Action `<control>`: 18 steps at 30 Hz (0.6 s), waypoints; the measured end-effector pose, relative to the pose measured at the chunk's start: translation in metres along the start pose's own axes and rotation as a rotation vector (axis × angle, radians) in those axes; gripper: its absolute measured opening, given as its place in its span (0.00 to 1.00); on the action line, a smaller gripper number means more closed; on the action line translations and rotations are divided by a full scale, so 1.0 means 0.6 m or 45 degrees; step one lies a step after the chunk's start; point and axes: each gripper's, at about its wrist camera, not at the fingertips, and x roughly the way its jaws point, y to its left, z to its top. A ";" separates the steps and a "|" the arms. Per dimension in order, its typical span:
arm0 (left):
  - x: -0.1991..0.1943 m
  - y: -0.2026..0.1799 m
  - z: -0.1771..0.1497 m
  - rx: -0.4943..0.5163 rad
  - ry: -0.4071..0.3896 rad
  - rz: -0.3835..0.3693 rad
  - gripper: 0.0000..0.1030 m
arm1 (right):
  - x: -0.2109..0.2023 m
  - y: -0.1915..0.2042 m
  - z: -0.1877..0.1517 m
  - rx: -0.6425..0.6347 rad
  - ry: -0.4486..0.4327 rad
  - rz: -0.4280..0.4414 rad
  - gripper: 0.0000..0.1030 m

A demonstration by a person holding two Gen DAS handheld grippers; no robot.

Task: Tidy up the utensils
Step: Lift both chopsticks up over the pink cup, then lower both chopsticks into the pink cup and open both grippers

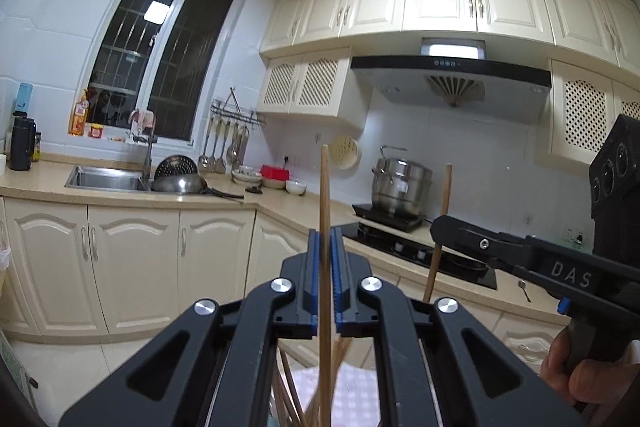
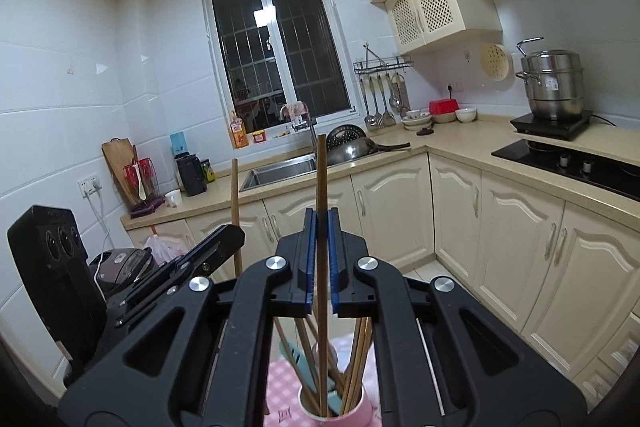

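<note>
In the left wrist view my left gripper (image 1: 326, 241) is shut on a pale wooden chopstick (image 1: 325, 183) that stands upright between the blue pads. To the right, my right gripper (image 1: 438, 227) holds a second chopstick (image 1: 445, 195), with a hand (image 1: 568, 367) on its grip. The right wrist view shows the right gripper (image 2: 322, 221) shut on a darker upright chopstick (image 2: 321, 175). The left gripper (image 2: 230, 233) is beside it with its own chopstick (image 2: 235, 187). Directly below stands a pink cup (image 2: 352, 407) holding several chopsticks (image 2: 356, 355) and a teal utensil (image 2: 298, 357).
The cup stands on a pink checkered cloth (image 2: 280, 383). An L-shaped counter (image 1: 280, 207) carries a sink (image 1: 104, 179), a wok (image 1: 180, 183), bowls (image 1: 296, 187), a steamer pot (image 1: 400, 187) and a black hob (image 1: 404, 251). Ladles hang on a wall rack (image 1: 228, 147). A spoon (image 1: 524, 289) lies on the counter.
</note>
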 end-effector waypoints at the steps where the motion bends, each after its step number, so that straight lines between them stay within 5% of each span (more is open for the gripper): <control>1: 0.008 0.004 -0.002 -0.004 -0.002 0.006 0.05 | 0.008 -0.001 0.001 -0.005 0.002 -0.003 0.06; 18: 0.083 0.029 -0.098 -0.009 0.065 0.061 0.06 | 0.095 -0.030 -0.065 0.025 0.124 0.017 0.06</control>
